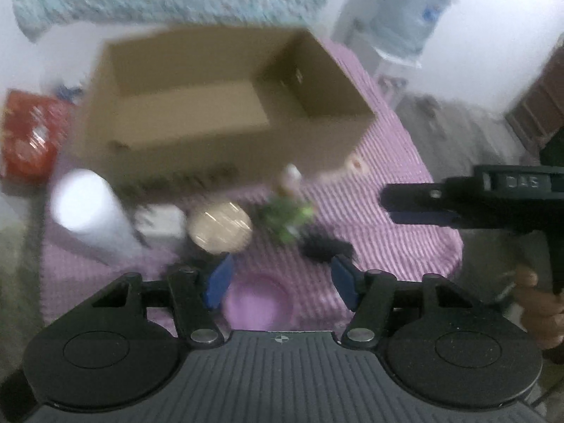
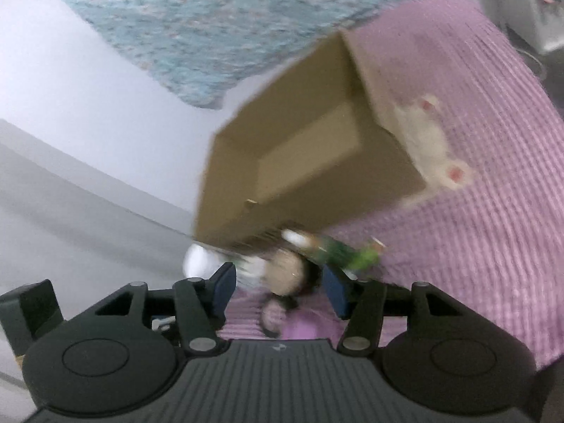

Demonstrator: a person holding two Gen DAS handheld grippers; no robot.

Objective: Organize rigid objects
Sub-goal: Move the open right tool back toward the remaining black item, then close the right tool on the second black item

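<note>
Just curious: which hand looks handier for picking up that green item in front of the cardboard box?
Probably left. The left gripper is open, facing the blurry green item squarely; the right gripper sees it off-centre.

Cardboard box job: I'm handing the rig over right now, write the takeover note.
Left gripper: open, empty, low over the purple striped cloth.
Right gripper: open, empty, near the clutter.
Open brown cardboard box: on the cloth, nothing visible inside.
In front of the box, all blurred: white cylinder, round tan lid-like object, green bottle-like item with white cap, small black object, purple round dish. White plush toy lies against the box's side.
Done: nothing boxed. Left: everything.
</note>
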